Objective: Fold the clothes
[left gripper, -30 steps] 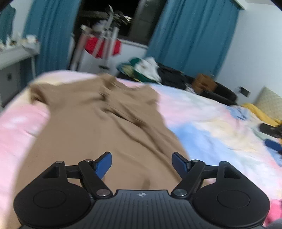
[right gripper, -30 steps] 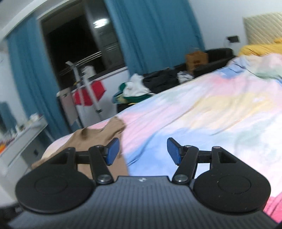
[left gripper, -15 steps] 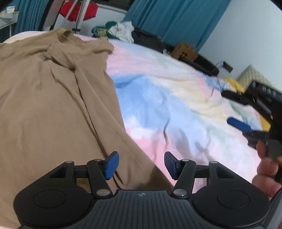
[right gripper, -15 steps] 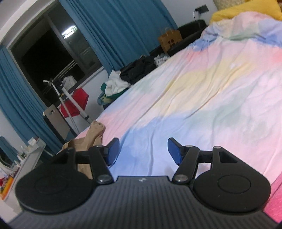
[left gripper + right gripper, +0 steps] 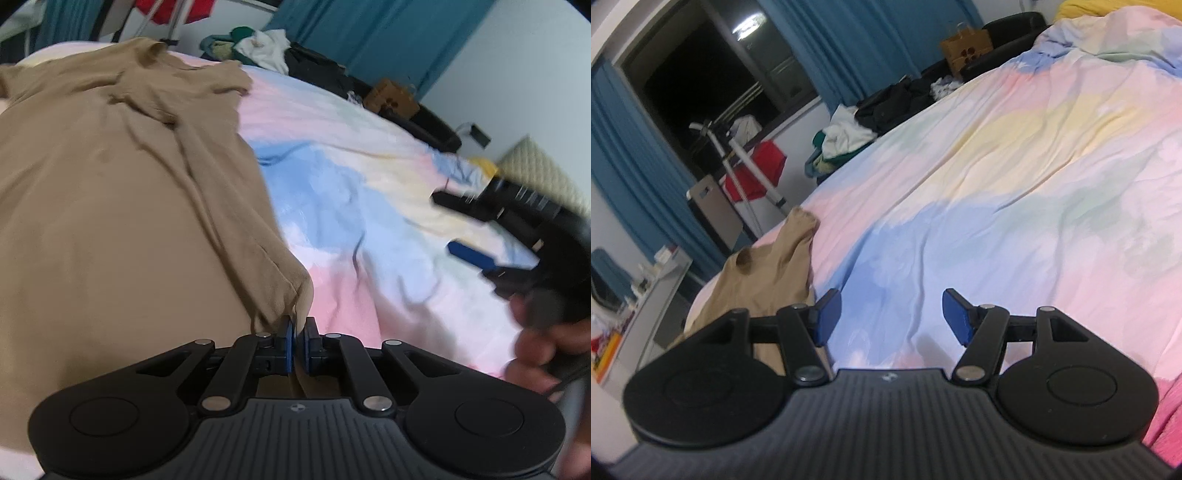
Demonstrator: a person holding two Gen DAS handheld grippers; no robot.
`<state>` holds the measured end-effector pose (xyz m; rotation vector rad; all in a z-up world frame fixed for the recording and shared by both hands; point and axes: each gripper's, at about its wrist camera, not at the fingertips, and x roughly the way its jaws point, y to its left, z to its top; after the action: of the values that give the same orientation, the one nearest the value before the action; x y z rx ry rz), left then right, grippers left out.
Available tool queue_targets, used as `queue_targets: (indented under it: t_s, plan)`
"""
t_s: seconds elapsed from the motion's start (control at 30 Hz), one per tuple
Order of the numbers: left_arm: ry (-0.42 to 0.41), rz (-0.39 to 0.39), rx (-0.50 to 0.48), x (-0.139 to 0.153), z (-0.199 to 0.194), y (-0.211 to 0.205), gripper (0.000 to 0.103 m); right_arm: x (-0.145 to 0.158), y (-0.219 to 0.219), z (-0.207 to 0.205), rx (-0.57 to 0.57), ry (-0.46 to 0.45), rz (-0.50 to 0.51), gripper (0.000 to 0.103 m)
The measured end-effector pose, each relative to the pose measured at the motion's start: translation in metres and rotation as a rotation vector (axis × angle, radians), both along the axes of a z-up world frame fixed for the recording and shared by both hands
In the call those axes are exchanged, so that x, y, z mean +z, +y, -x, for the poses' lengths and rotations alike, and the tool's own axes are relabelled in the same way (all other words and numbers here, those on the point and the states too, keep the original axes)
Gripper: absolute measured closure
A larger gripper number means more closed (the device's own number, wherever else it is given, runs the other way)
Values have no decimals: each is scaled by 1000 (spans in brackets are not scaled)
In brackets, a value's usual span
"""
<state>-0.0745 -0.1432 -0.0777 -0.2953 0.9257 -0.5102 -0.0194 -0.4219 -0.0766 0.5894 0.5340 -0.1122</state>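
Two claws over bed [image 5: 1015, 155]: left claw [image 5: 295, 345] pinched on near hem corner of tan shirt [image 5: 122, 192], spread flat for folding; right claw [image 5: 886, 317] spread wide, empty, above bare duvet.

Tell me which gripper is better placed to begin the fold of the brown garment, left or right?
Left. The left gripper has its fingers closed on the near corner of the brown garment. The right gripper is open over the bare bedsheet, apart from the cloth.

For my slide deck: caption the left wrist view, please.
Left gripper pinches the tan shirt at its hem corner; right gripper hovers open.
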Motion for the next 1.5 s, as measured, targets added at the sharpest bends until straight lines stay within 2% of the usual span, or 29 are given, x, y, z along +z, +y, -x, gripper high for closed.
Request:
queue_targets:
  t_s: [0.17,0.27,0.47,0.57,0.63,0.7,0.77,0.83,0.93,0.97,1.03,1.1,1.13,1.23,1.3,1.37,1.43,1.5]
  plan:
    - [60,79,67,12,8,63,99,0,22,-10,126,34,33,39]
    - [83,78,99,4,8,89,99,-2,41,-16,238,48,34,39]
    - [166,66,132,-29,0,112,97,-3,86,-23,393,91,105,40]
    - [198,95,129,-34,-1,122,94,-5,101,-21,445,111,138,40]
    - [197,114,124,-31,-1,127,87,-7,110,-20,475,112,159,41]
    - [176,122,123,-23,-1,133,78,-7,119,-20,506,97,177,47]
    - [138,108,118,-11,-4,139,75,-9,128,-21,541,79,174,60]
    - [86,82,123,2,-10,148,60,-10,137,-23,576,61,170,70]
    - [19,38,166,24,-25,169,46,-22,156,-30,638,116,188,72]
    - [10,32,194,29,-33,177,44,-28,164,-32,659,147,201,72]
    - [-3,43,250,36,-57,198,29,-42,179,-36,699,222,235,72]
    - [-25,47,288,41,-84,218,20,-46,191,-34,721,240,294,73]
    - [-34,47,308,41,-99,228,19,-47,197,-33,731,247,325,72]
    - [-38,54,398,34,-151,256,17,-33,205,-22,714,150,426,72]
    - [-7,74,473,22,-190,274,17,-23,202,-19,687,62,416,73]
    - [52,106,567,2,-225,293,17,-18,196,-22,645,21,385,73]
    - [94,169,662,-21,-257,314,17,-19,188,-31,593,13,359,73]
    - [79,254,722,-37,-278,331,16,-22,180,-41,533,15,332,72]
